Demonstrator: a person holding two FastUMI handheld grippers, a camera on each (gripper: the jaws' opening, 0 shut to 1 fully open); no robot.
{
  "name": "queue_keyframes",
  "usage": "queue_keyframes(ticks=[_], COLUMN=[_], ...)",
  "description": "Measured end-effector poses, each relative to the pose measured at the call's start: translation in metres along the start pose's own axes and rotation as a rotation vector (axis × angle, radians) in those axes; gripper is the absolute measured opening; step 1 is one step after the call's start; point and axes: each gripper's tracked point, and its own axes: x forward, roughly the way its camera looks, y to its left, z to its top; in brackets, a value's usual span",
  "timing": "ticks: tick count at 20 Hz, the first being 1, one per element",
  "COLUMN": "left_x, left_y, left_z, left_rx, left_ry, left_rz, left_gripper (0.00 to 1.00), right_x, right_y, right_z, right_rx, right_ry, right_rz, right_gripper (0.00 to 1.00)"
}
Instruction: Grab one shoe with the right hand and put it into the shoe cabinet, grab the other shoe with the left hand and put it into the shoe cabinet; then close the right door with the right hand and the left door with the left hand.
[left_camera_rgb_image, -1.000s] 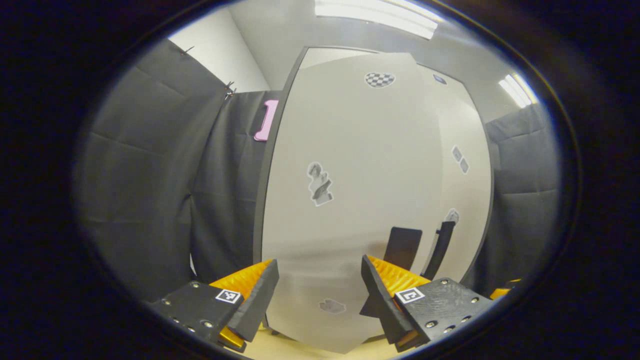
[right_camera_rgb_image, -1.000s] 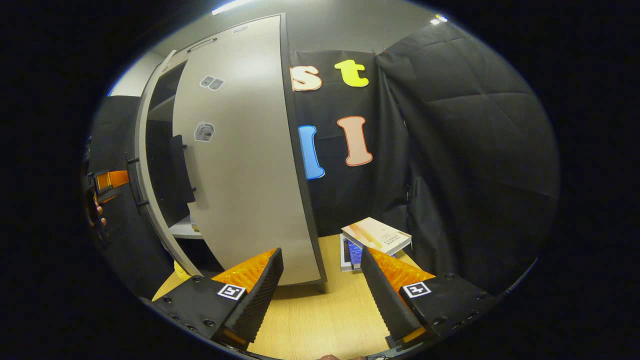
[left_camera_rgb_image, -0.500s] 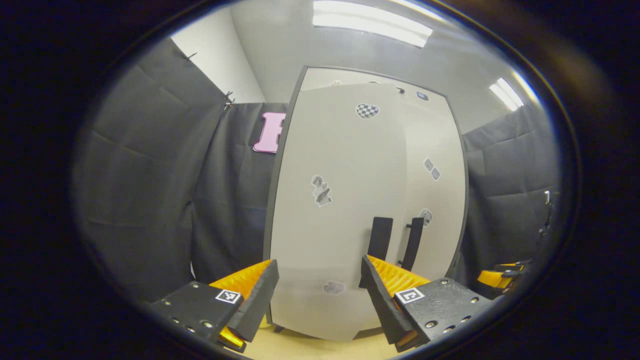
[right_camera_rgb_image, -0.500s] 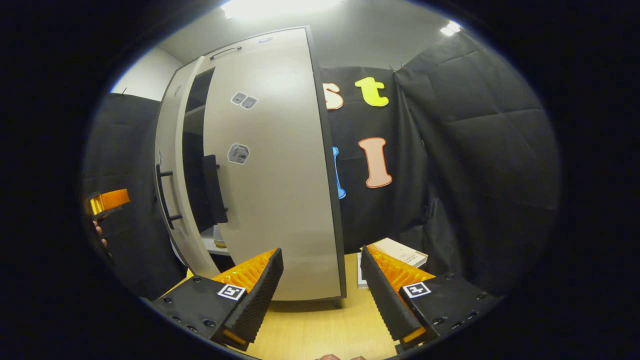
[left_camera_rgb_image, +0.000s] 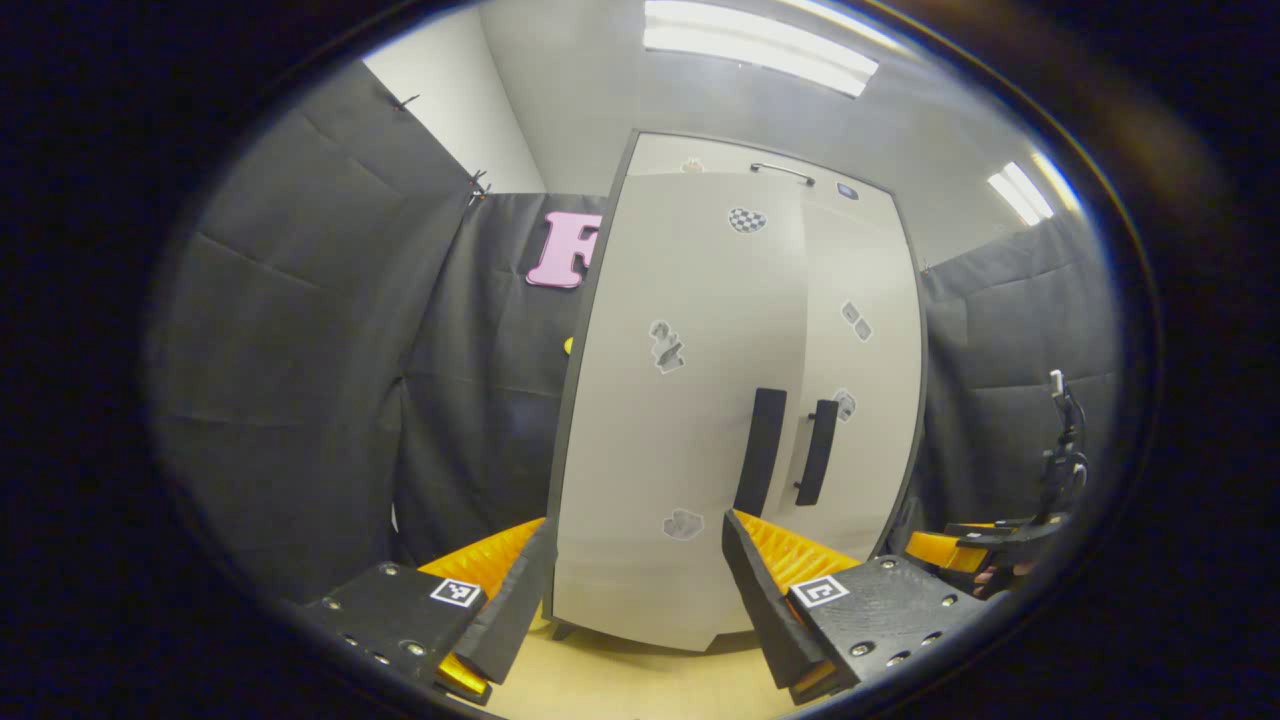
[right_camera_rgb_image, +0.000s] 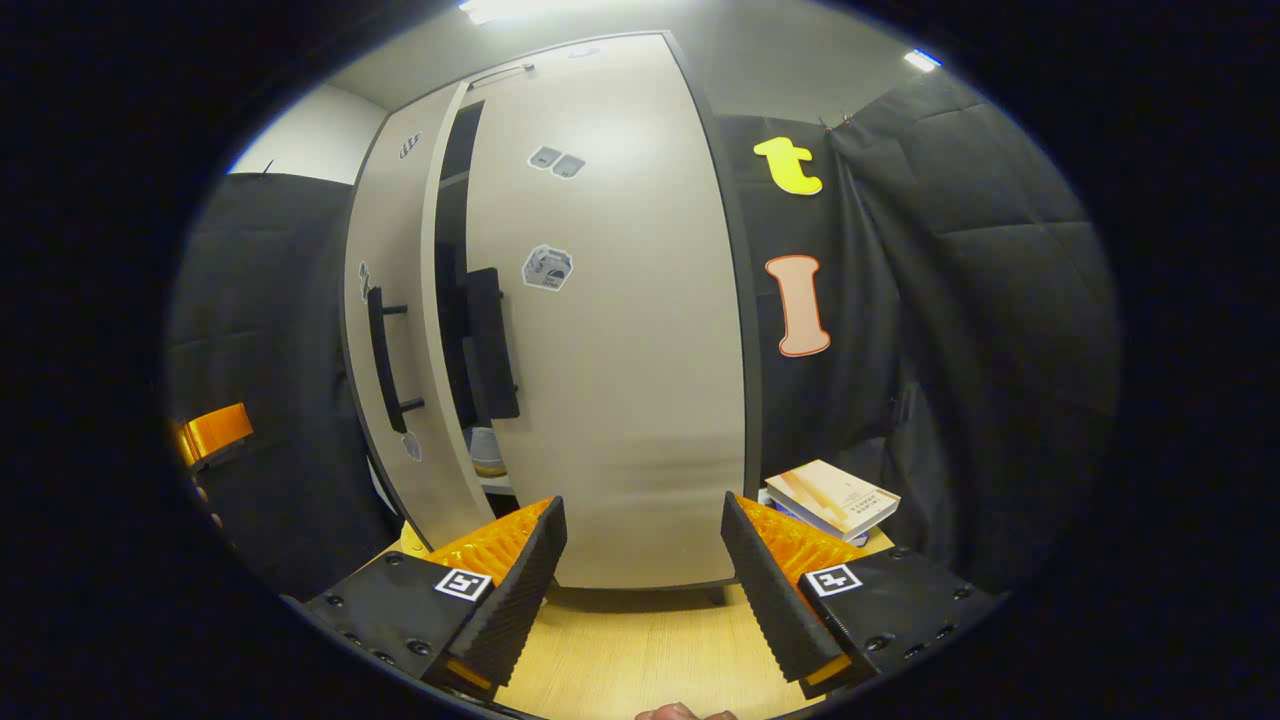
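The pale shoe cabinet (left_camera_rgb_image: 700, 420) stands upright in front of both grippers. In the left gripper view its two doors look nearly flush, their dark handles (left_camera_rgb_image: 765, 450) side by side. In the right gripper view a narrow dark gap remains between the left door (right_camera_rgb_image: 395, 330) and the right door (right_camera_rgb_image: 620, 330). A light shoe (right_camera_rgb_image: 488, 455) sits on a shelf inside that gap. My left gripper (left_camera_rgb_image: 635, 590) is open, empty, and a little short of the left door. My right gripper (right_camera_rgb_image: 640, 590) is open and empty before the right door.
A stack of books (right_camera_rgb_image: 830, 495) lies on the wooden tabletop (right_camera_rgb_image: 640, 650) to the right of the cabinet. Black cloth walls close in both sides. The right gripper (left_camera_rgb_image: 975, 550) appears at the far right of the left gripper view, and the left gripper (right_camera_rgb_image: 215, 435) at the far left of the right gripper view.
Both doors have swung inward and the gap between them has narrowed to a slit. Both grippers have drawn back from the cabinet, still open.
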Motion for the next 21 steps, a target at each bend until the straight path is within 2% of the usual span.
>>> queue_keyframes(ticks=[2, 6, 7, 10, 14, 21], left_x=[-0.003, -0.011, -0.014, -0.023, -0.031, -0.033], left_y=[0.002, 0.01, 0.013, 0.017, 0.019, 0.028], left_z=[-0.004, -0.011, -0.012, -0.015, -0.023, -0.03], left_rx=[0.011, 0.023, 0.031, 0.051, 0.028, 0.045], left_ry=[0.016, 0.035, 0.039, 0.043, 0.062, 0.079], left_rz=[0.001, 0.009, 0.013, 0.022, 0.018, -0.022], left_gripper=[0.95, 0.93, 0.95, 0.93, 0.94, 0.94], right_x=[0.005, 0.012, 0.012, 0.011, 0.012, 0.009], right_y=[0.007, 0.019, 0.023, 0.037, 0.049, 0.064], right_z=[-0.001, 0.008, 0.008, 0.003, -0.004, -0.012], right_rx=[-0.005, -0.045, -0.05, -0.062, -0.071, -0.06], right_ry=[0.031, 0.021, 0.019, 0.041, 0.056, 0.053], right_rz=[0.009, 0.011, 0.019, 0.052, 0.064, 0.036], right_gripper=[0.98, 0.98, 0.98, 0.98, 0.98, 0.98])
